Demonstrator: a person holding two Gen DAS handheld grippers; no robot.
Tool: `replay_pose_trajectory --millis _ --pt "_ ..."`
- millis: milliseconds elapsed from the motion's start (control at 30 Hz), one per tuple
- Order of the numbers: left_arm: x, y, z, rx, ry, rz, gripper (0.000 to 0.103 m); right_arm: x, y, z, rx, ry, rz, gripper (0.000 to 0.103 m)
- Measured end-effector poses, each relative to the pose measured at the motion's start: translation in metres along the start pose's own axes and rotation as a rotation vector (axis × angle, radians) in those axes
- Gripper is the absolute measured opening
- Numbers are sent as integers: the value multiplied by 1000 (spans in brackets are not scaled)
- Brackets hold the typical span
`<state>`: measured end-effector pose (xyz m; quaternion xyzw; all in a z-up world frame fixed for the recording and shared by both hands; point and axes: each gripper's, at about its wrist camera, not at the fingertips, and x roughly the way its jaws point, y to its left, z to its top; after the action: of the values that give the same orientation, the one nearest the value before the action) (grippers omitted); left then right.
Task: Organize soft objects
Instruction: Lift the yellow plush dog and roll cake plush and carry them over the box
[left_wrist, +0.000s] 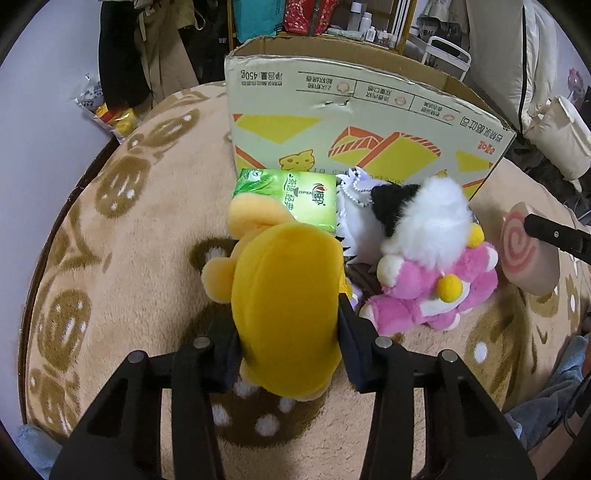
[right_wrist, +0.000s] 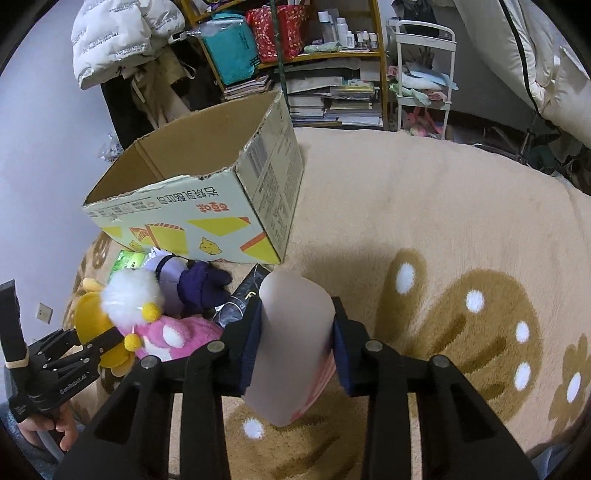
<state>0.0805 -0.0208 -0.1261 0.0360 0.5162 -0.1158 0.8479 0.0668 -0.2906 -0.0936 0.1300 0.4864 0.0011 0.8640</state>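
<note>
So right now I'm squeezing the yellow plush toy (left_wrist: 284, 295) with the left gripper (left_wrist: 286, 332), both fingers pressing into its sides, and it's sitting low over the tan flower-pattern blanket (left_wrist: 129, 221). Over on the right wrist cam, the right gripper (right_wrist: 295, 343) is clamping the beige swirl-roll cushion (right_wrist: 291, 339) the same way, pads digging into both sides; from the left cam you can see its pink spiral end face.

The rest of the pile is lying between the two grippers, right in front of the cardboard box (left_wrist: 354, 122): a pink-and-white plush with yellow pom-poms (left_wrist: 432, 273), a green tissue pack (left_wrist: 291, 199) touching the box's front wall, and a purple doll (right_wrist: 199, 284) behind the pink one. The box is standing upright with its top open, and I can't tell from either cam what's lying inside. A cluttered bookshelf (right_wrist: 332, 74) is standing behind the blanket.
</note>
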Motion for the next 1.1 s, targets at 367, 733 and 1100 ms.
replay_pose_trajectory --millis 367,733,1100 --pt "-31 -4 -3 11 -85 4 42 -21 6 -1 -31 -95 31 37" --pt "-98 -20 -2 53 -320 36 43 -60 30 4 -110 -261 67 37" --pt "-146 -21 13 56 -518 -5 43 -98 52 18 -152 -426 93 37"
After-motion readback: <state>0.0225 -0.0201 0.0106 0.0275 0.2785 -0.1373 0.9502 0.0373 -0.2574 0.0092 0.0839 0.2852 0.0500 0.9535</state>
